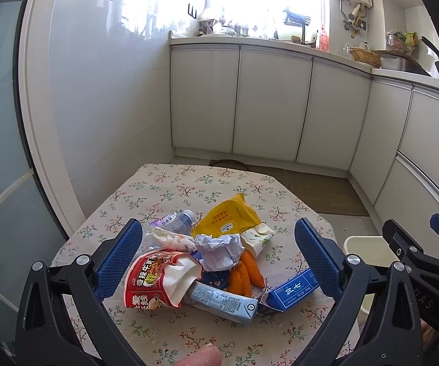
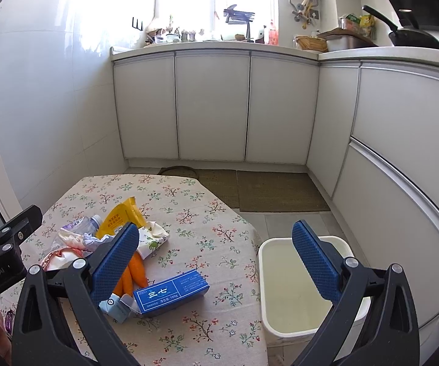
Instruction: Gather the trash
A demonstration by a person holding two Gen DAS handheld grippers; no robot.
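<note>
Two grippers hang above a small table (image 1: 164, 183) with a flowered cloth, both spread wide and gripping nothing. The left gripper (image 1: 219, 259) sits over the heap of trash, its blue pads (image 1: 118, 259) flanking the pile without touching it. At nine o'clock in that heap lies a red noodle cup (image 1: 149, 283) tipped on its side with white tissue spilling from its mouth. At eleven o'clock a clear plastic bottle (image 1: 176, 219) lies flat, a crumpled wrapper against it. At the centre sits a ball of crumpled paper (image 1: 219, 248); a yellow pouch (image 1: 228, 218) rests at twelve o'clock, with a small white-and-green packet (image 1: 256, 239) touching its lower edge. Just below the paper, orange peel pieces (image 1: 247, 274) lie together. At six o'clock a pale blue carton (image 1: 222, 303) lies on its side, and at four o'clock a dark blue box (image 1: 292, 292) touches the carton's end.

Further right, the right gripper (image 2: 216, 262) hovers over the table's right edge, jaws released. Its left pad covers part of the peel, and the blue box lies just below and between the fingers. Beside the table, on the floor at three o'clock, stands a white bin (image 2: 268, 305), open at the top, with the right pad above it.
</note>
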